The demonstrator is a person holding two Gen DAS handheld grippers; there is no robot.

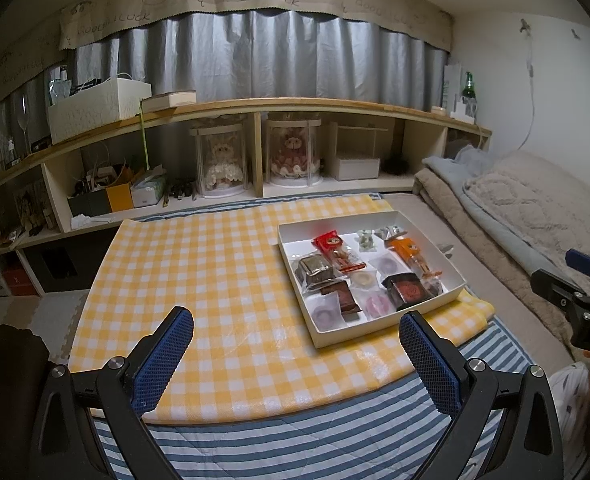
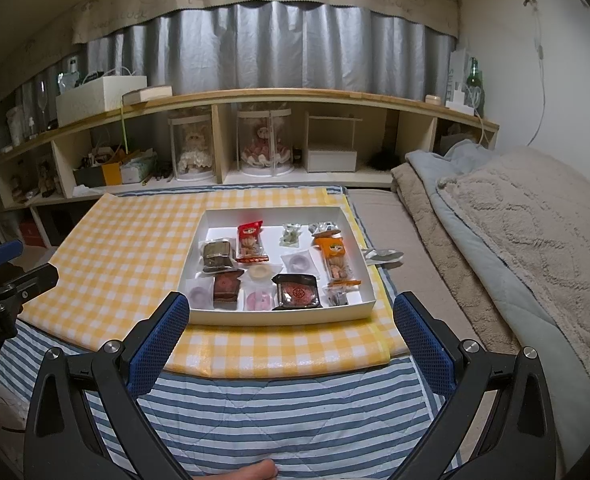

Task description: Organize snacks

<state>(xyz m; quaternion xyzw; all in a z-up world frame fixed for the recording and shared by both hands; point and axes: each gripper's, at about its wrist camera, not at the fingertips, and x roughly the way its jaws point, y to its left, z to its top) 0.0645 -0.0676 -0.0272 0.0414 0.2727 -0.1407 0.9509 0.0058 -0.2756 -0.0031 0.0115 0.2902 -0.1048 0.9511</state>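
A white shallow box [image 1: 391,328] [image 2: 283,316] sits on a yellow checked cloth [image 1: 199,264] [image 2: 131,240] and holds several wrapped snacks: a red packet [image 1: 333,246] [image 2: 250,240], an orange packet [image 1: 411,254] [image 2: 335,258], a dark square packet [image 1: 409,290] [image 2: 297,292] and small round sweets. A silver wrapper [image 2: 383,256] lies outside the box to its right. My left gripper [image 1: 297,344] is open and empty, above the cloth's near edge, left of the box. My right gripper [image 2: 291,332] is open and empty, just in front of the box.
A striped blue and white blanket [image 1: 295,440] [image 2: 287,412] lies under the cloth. Folded beige and grey bedding [image 1: 515,208] [image 2: 515,232] is on the right. A low wooden shelf [image 1: 255,108] [image 2: 275,96] with dolls in clear cases stands behind.
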